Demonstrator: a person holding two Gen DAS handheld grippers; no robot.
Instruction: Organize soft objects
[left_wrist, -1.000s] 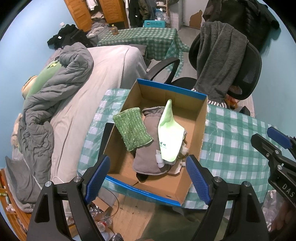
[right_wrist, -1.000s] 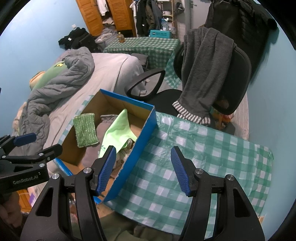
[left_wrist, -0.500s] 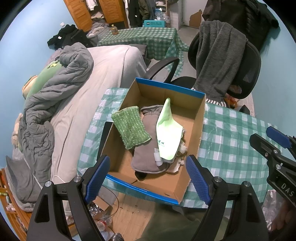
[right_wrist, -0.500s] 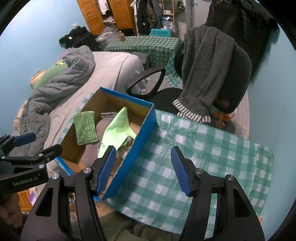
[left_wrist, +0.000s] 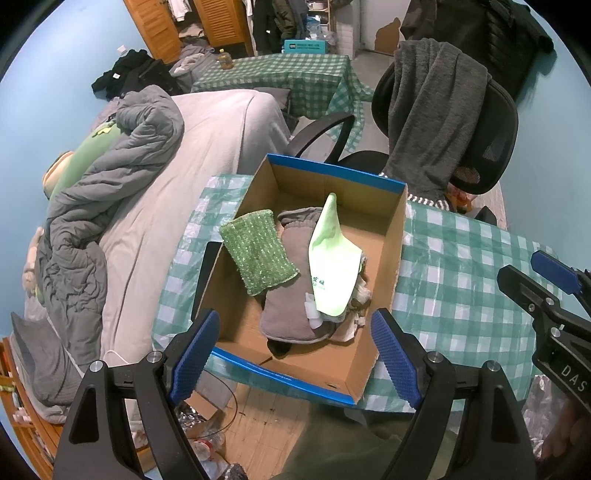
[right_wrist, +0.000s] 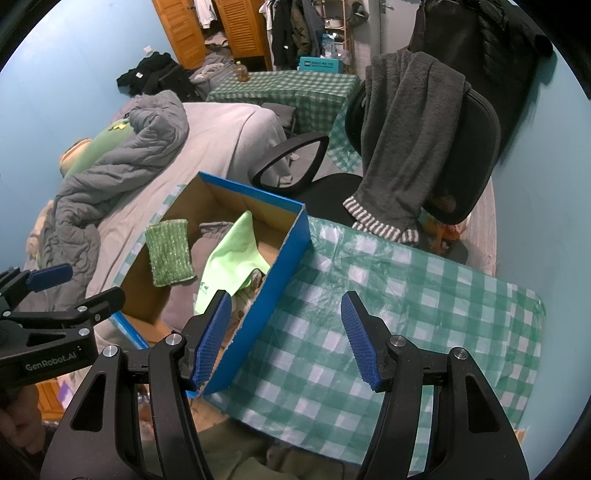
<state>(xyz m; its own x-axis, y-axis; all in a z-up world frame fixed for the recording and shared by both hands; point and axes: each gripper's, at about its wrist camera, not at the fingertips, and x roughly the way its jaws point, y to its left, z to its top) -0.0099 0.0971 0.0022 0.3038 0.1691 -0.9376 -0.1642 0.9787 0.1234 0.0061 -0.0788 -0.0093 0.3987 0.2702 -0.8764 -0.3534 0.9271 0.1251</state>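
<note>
My left tool (left_wrist: 295, 354) hangs over the near edge of the cardboard box (left_wrist: 397, 236), its blue pads spread wide with nothing between them. My right tool (right_wrist: 286, 339) is also apart and empty — it hovers above the box's blue right wall and the green checked cloth of the desk (right_wrist: 424, 306).

The soft things all lie inside the box. A knitted green cloth (left_wrist: 258, 256) rests toward the left, partly on a grey mitten-like piece (left_wrist: 291, 314) that stretches down the middle. A pale green cloth (left_wrist: 332, 262) with small printed lettering drapes over the grey piece's right side, one corner poking up toward the far wall. Under its lower edge a few whitish, crumpled items (left_wrist: 356, 306) peek out — I cannot tell what they are.

Beyond the desk stands a black office chair (right_wrist: 476, 147) with a grey garment (right_wrist: 406, 147) slung over its back, and to the left a bed (left_wrist: 207, 147) with a rumpled grey quilt (left_wrist: 110, 173).
</note>
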